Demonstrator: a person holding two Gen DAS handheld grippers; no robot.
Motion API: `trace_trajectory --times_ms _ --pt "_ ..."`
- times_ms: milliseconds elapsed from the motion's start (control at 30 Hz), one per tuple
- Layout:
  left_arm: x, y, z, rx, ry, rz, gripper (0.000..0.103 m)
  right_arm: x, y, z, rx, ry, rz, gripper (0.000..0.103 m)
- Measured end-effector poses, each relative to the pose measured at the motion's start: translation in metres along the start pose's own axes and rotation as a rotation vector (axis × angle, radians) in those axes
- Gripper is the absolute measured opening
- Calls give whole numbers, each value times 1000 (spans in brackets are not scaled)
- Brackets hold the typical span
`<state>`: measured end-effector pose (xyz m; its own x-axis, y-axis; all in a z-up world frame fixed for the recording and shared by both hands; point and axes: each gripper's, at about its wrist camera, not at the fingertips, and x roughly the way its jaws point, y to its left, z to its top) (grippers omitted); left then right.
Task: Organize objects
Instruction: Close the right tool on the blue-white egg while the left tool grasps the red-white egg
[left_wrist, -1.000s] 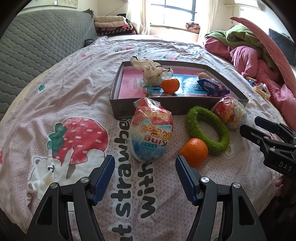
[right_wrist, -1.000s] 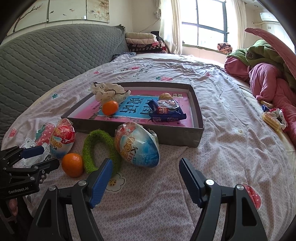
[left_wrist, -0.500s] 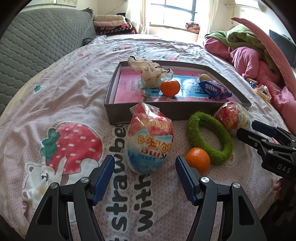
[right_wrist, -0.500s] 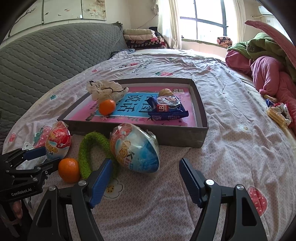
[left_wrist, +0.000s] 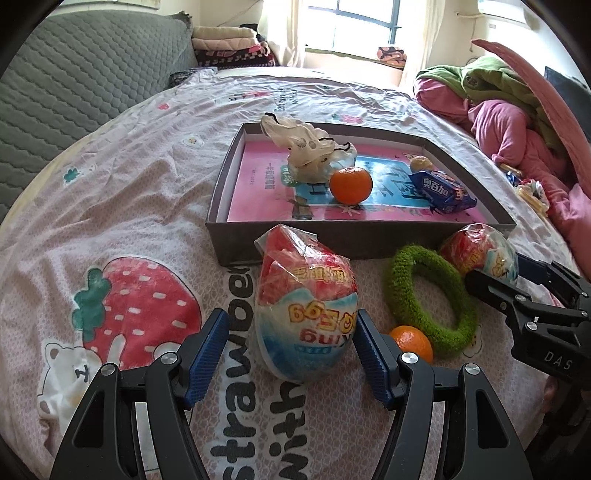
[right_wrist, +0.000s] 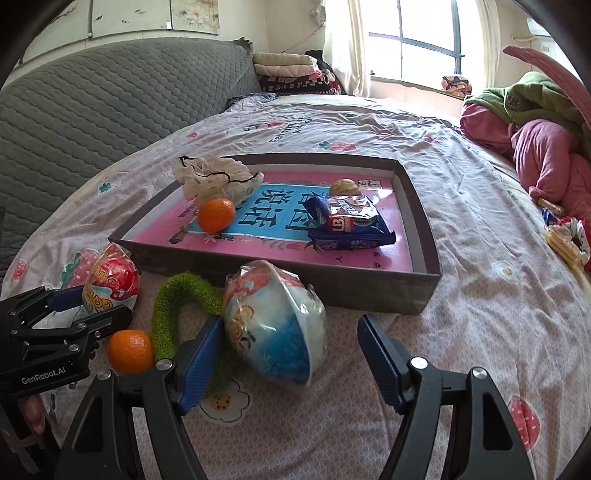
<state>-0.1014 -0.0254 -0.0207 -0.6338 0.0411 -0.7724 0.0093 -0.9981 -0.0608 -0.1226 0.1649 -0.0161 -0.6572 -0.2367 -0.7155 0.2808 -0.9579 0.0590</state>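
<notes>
Lying lengthwise between open left tongs (left_wrist: 288, 347): wrapped egg (left_wrist: 306, 310), narrow end traywards.

Egg (left_wrist: 306, 314): glossy crinkled plastic wrap. Ring (left_wrist: 430, 299): fuzzy green yarn. Sheet (left_wrist: 147, 192): matt printed cloth. Tray (left_wrist: 295, 243): matt card walls. Pads (left_wrist: 207, 354): ribbed blue rubber.

Bed (left_wrist: 155, 192) (box (left_wrist: 236, 240), eggs, oranges, ring)

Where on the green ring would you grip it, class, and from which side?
Grip the green ring across its near band, from above. It lies flat on the bedspread, so only a band fits between jaws. The near arc also sits clear of the box, though an orange touches it.
</notes>
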Motion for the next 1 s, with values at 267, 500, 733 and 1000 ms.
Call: trace_trajectory --times_ms 267,500,733,1000 --pt "8 2 4 -12 3 15 70 5 -3 1 37 4 48 65" --pt "15 0 7 -17 2 29 70 3 0 2 27 -11 51 57" --pt "16 0 10 -22 -8 26 70 -3 -1 4 35 -39 57 57" --pt "17 -5 12 -2 -17 22 68 -3 2 3 28 -41 62 57"
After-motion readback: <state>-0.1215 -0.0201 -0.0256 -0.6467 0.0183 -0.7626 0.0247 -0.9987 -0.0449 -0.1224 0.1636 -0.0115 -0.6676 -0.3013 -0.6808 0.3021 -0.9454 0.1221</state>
